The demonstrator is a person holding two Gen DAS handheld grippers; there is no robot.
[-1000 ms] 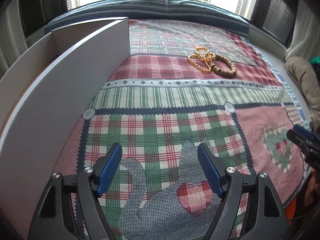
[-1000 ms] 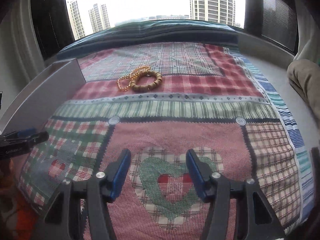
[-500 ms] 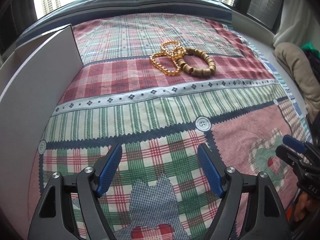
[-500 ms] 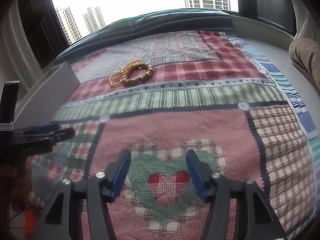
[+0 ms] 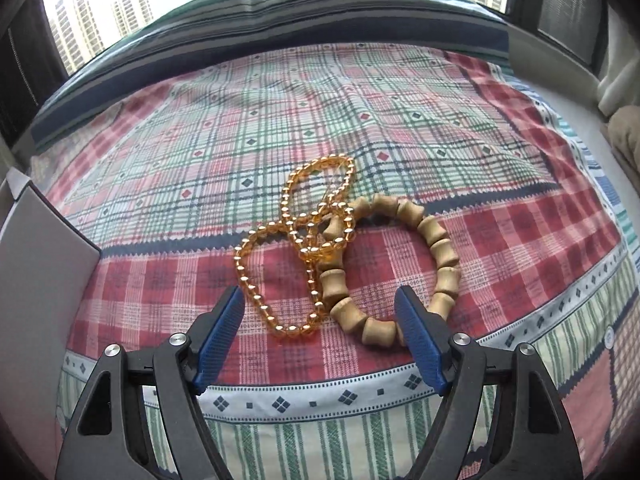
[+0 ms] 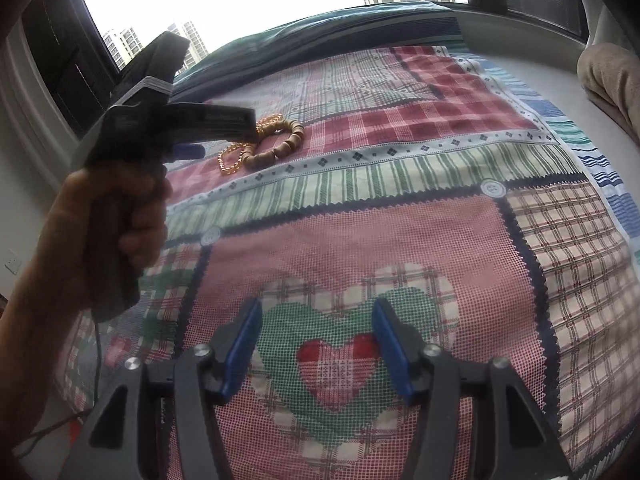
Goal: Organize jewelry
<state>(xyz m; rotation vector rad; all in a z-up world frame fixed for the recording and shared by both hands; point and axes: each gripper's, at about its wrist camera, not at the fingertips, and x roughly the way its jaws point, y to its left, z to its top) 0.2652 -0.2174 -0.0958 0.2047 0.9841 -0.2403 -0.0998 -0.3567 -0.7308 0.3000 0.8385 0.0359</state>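
A string of small amber beads lies tangled with a bracelet of large wooden beads on the patchwork quilt. My left gripper is open, its blue pads either side of the near end of both pieces, just above them. In the right wrist view the bracelet and amber beads lie far off, partly hidden by the left gripper. My right gripper is open and empty over a heart patch.
A grey box wall stands at the left edge of the quilt. A beige cloth bundle lies on the sill at the right. A window ledge runs behind the quilt.
My left gripper has moved forward across the quilt to the jewelry, which now lies between its open pads. The right gripper has stayed over the heart patch.
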